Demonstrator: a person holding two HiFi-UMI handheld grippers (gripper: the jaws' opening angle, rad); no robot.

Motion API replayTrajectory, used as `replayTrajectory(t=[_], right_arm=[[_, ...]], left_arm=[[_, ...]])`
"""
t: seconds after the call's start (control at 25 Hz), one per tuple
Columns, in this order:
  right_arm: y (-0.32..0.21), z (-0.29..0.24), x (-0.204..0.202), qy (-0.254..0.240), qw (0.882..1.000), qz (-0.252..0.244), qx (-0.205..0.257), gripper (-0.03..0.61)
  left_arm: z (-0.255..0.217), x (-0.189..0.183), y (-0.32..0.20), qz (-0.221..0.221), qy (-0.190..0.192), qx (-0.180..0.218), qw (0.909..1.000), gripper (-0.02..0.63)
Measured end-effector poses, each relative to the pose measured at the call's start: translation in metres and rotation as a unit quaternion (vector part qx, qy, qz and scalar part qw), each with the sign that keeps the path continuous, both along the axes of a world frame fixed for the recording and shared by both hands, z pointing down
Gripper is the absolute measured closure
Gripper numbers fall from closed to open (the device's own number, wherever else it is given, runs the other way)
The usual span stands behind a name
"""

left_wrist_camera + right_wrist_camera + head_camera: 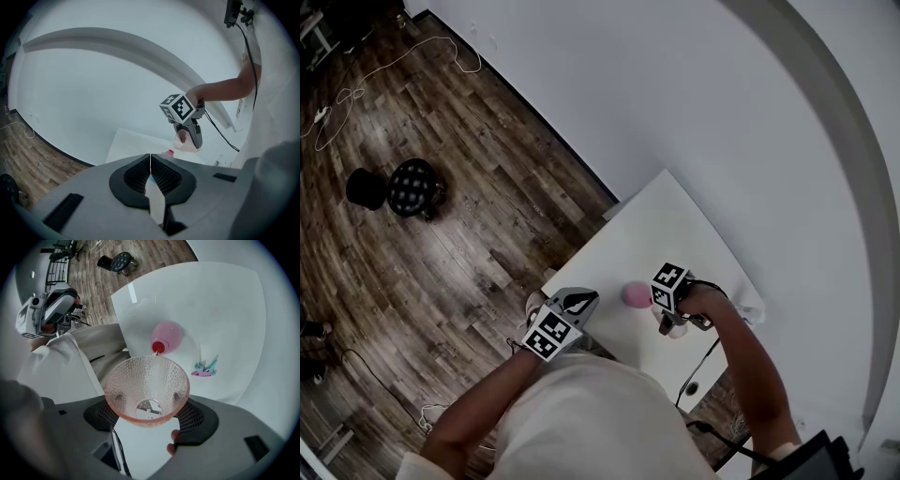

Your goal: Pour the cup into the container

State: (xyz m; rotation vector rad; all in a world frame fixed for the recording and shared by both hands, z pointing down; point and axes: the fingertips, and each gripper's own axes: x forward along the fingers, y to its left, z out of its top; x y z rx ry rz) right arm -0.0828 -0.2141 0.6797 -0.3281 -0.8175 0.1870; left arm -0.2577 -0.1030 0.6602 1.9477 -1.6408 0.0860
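Note:
A clear pinkish dimpled cup (146, 385) sits tilted between the jaws of my right gripper (147, 401), which is shut on it. I see no liquid in the cup in the right gripper view. Just past its rim a round pink container (169, 336) stands on the white table (225, 310), with a red spot at its near side. In the head view the container (633, 294) is left of the right gripper (673, 324). My left gripper (576, 303) hovers at the table's near left edge, shut and empty. From the left gripper (150, 157) the cup (183, 139) hangs above the container (168, 153).
Small teal and pink items (206, 367) lie on the table right of the container. A black stool (412, 187) and loose cables (356, 89) are on the wood floor to the left. A white wall (694, 84) runs behind the table. A cable (698, 370) trails from the right gripper.

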Motion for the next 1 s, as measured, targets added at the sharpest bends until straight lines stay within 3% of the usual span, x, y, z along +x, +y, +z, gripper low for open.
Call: replayTrajectory(t=[1.0], right_arm=[[0.0063, -0.0015, -0.0053, 0.034, 0.998, -0.043, -0.007, 0.218]], left_arm=[[0.0084, -0.0009, 0.0042, -0.001, 0.002, -0.001, 1.0, 0.601]])
